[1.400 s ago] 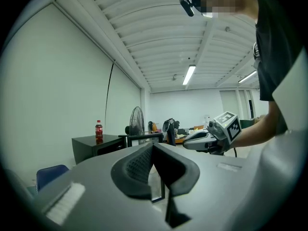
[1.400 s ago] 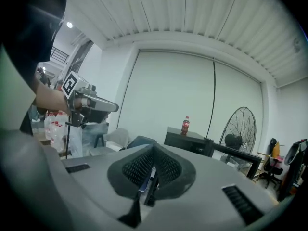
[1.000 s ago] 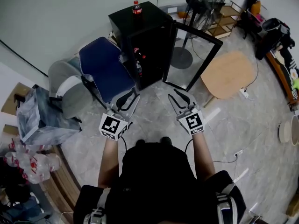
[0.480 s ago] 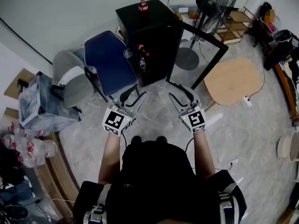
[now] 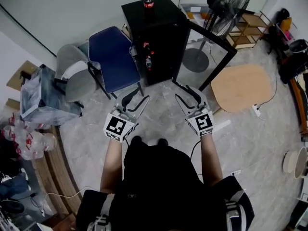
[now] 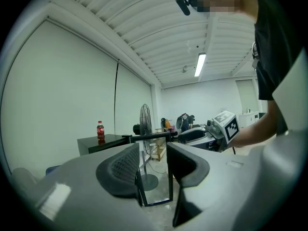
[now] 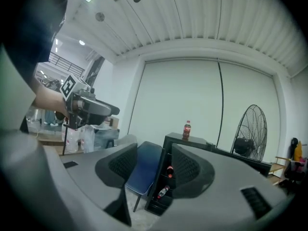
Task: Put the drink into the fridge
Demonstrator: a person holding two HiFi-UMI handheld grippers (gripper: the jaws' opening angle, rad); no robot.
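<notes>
Grey tiled floor point(image 5: 159, 112) carries everything. Black fridge point(image 5: 161, 42) stands on it ahead of left claw point(image 5: 135, 99) and right claw point(image 5: 179, 91); door point(image 5: 204, 57) hangs open ahead of right claw. On fridge top: upright cola bottle point(image 5: 148, 1). On inner shelves: more bottles point(image 5: 147, 61). Blue chair point(image 5: 113, 57) on floor ahead-left of left claw. Fan point(image 5: 230, 6) on floor beyond door.

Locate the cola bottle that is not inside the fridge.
In the head view the cola bottle stands upright on top of the black fridge, at top centre of the frame, just right of the blue chair.
</notes>
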